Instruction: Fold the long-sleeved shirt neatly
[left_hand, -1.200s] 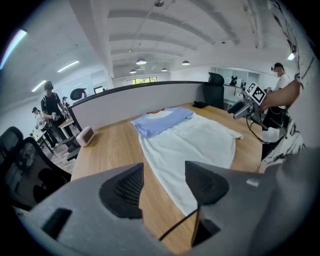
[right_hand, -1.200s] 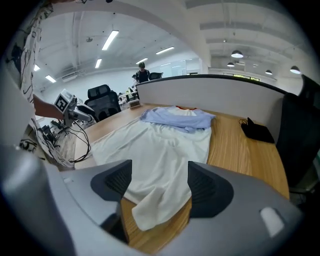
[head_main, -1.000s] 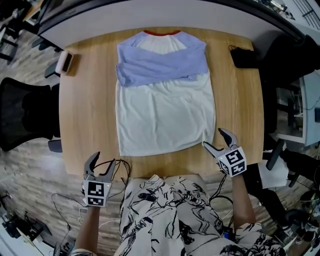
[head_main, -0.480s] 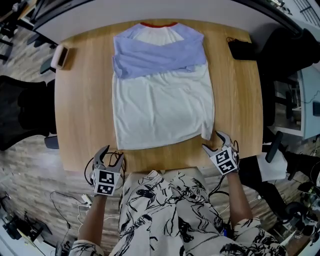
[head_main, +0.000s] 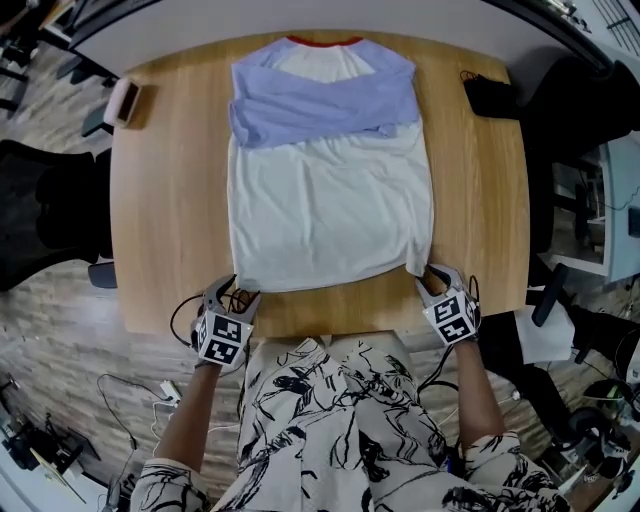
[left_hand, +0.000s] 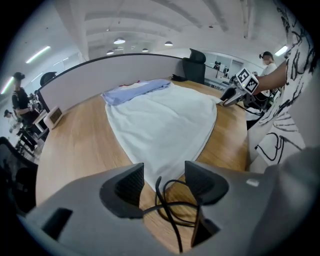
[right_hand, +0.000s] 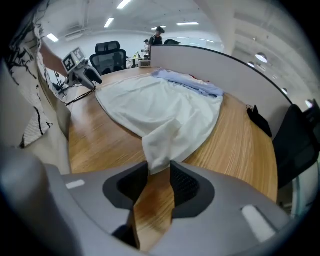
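1. The shirt lies flat in the middle of the wooden table, with its neck at the far edge. Its body is white, and its blue sleeves are folded across the chest.
2. The right gripper is at the shirt's near right corner. Its jaws have just been closing, and now they pinch that corner, which is bunched up a little.
3. The left gripper is at the near left corner. Its jaws are apart, and the corner lies just at their tips, not pinched. A black cable loops between them too.
4. A small pale box sits at the table's far left corner, and a black thing at the far right.
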